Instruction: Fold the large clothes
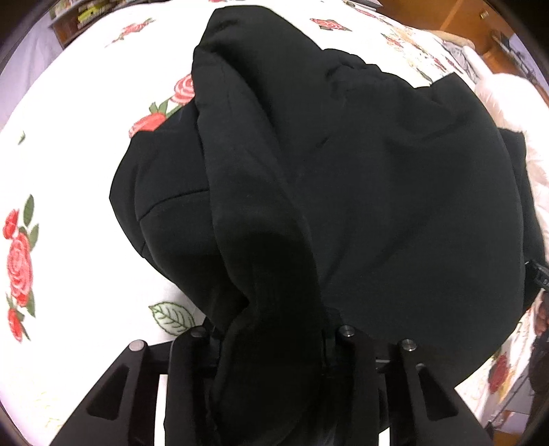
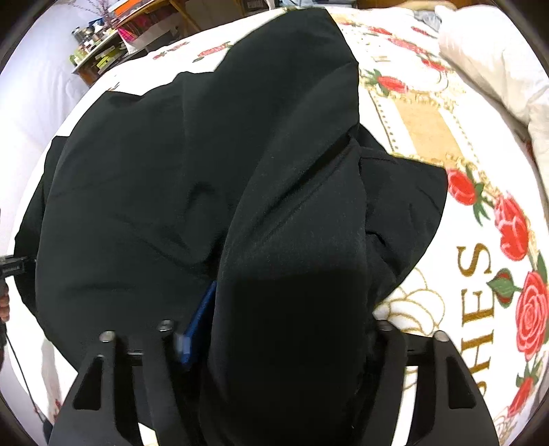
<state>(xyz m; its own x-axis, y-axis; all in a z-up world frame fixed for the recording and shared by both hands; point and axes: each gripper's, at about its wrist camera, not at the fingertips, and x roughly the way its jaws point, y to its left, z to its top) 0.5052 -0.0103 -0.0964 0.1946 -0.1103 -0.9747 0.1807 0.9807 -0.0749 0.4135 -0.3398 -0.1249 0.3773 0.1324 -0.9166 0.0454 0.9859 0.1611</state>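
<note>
A large black garment [image 1: 343,171] lies bunched on a bed with a white rose-print cover [image 1: 68,154]. A sleeve-like fold of it runs down into my left gripper [image 1: 267,329], whose fingers [image 1: 192,360] close on the thick cloth from both sides. In the right wrist view the same garment [image 2: 137,206] spreads over the cover [image 2: 446,240]. Another fold fills my right gripper [image 2: 281,326], pressed against its blue pad [image 2: 199,322]. Both grippers point steeply down at the bed. The fingertips are mostly buried in cloth.
A white pillow or duvet [image 2: 497,68] lies at the far right of the bed. A cluttered shelf [image 2: 103,51] stands beyond the bed's far left edge, with wooden furniture [image 1: 463,13] behind. Part of a hand [image 2: 3,305] shows at the left rim.
</note>
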